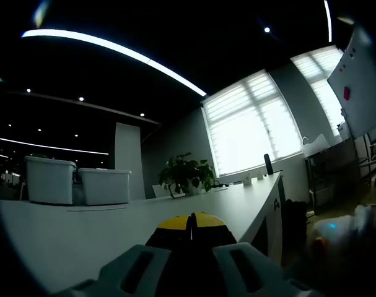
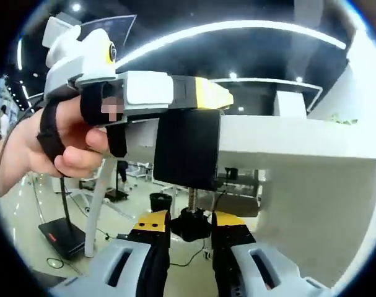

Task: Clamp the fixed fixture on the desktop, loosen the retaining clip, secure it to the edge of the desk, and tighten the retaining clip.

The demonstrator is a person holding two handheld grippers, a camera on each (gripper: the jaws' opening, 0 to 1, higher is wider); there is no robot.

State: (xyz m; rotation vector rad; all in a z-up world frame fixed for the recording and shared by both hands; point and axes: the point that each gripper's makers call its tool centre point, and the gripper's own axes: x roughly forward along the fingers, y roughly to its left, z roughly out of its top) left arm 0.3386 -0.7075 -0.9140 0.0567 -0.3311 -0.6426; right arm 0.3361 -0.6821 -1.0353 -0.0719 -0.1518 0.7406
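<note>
The black fixture block (image 2: pixel 188 148) hangs against the edge of the white desk (image 2: pixel 287 142). A threaded screw (image 2: pixel 192 197) runs down from it to a black knob (image 2: pixel 192 224). My right gripper (image 2: pixel 191 221) is below the desk, its yellow-tipped jaws shut on either side of that knob. A person's hand (image 2: pixel 64 142) holds my left gripper (image 2: pixel 209 94) level at the top of the block, and it looks shut on it. In the left gripper view my left gripper (image 1: pixel 191 220) has its yellow tips together low over the white desk top (image 1: pixel 113 229).
On the desk's far end stand a potted plant (image 1: pixel 188 174) and two white bins (image 1: pixel 51 179) (image 1: pixel 106 185). A whiteboard (image 1: pixel 367 80) and bright windows are to the right. Below the desk are a white leg (image 2: pixel 98 204), a black floor base (image 2: pixel 64 236) and cables.
</note>
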